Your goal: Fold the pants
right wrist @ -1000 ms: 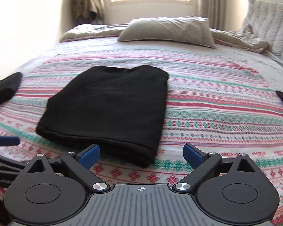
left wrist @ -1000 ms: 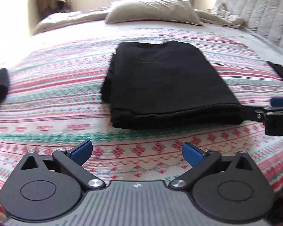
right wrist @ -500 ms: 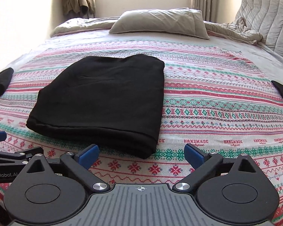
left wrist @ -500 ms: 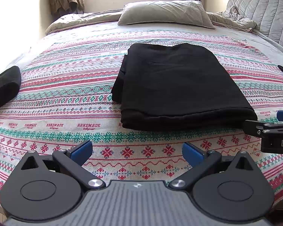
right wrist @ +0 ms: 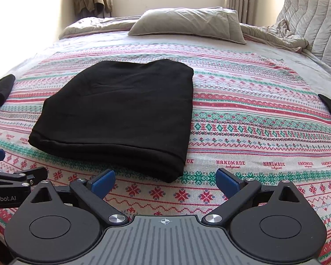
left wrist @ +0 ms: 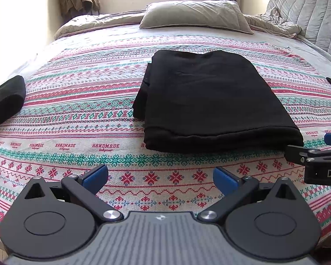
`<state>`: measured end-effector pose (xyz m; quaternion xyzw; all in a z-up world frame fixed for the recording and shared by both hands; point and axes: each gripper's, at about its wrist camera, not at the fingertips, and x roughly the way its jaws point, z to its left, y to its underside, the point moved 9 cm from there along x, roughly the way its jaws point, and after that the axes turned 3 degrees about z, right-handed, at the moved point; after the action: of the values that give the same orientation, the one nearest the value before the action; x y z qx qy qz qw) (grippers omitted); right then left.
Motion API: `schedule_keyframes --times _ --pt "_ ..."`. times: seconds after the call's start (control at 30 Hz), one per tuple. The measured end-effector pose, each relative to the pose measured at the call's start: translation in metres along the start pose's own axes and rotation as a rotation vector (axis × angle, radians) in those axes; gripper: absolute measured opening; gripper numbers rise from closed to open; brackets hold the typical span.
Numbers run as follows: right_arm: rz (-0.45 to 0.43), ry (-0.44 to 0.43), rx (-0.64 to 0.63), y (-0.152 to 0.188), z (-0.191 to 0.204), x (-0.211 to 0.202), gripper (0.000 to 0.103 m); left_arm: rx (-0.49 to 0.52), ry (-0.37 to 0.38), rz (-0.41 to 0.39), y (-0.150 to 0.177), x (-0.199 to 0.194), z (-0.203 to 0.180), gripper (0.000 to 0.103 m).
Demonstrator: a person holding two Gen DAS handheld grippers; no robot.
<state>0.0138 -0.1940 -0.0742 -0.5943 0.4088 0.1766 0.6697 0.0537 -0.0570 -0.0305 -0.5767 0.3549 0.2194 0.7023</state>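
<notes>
Now both tongs (left wrist: 160,175) (right wrist: 165,180) hover spread before folded pants (left wrist: 211,103).

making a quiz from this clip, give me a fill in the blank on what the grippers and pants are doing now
The black pants lie ____ on the patterned bedspread.
Both the left gripper and the right gripper are ____.
Neither gripper is ____ the pants.
The word printed on the bedspread is ____.

Missing words: folded; open; touching; HANDMADE

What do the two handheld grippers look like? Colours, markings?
Both match: left gripper and right gripper have black linkage arms on round black hubs, silver pivot screws, blue finger pads, and a ribbed grey body. White lettering marks their sides.
</notes>
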Motion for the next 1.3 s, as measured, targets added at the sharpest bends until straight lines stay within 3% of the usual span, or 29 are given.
schedule_keyframes --times 1.3 --pt "0.009 0.006 0.003 0.003 0.0005 0.002 0.099 -0.002 0.002 0.0 0.0009 -0.0022 -0.0007 0.103"
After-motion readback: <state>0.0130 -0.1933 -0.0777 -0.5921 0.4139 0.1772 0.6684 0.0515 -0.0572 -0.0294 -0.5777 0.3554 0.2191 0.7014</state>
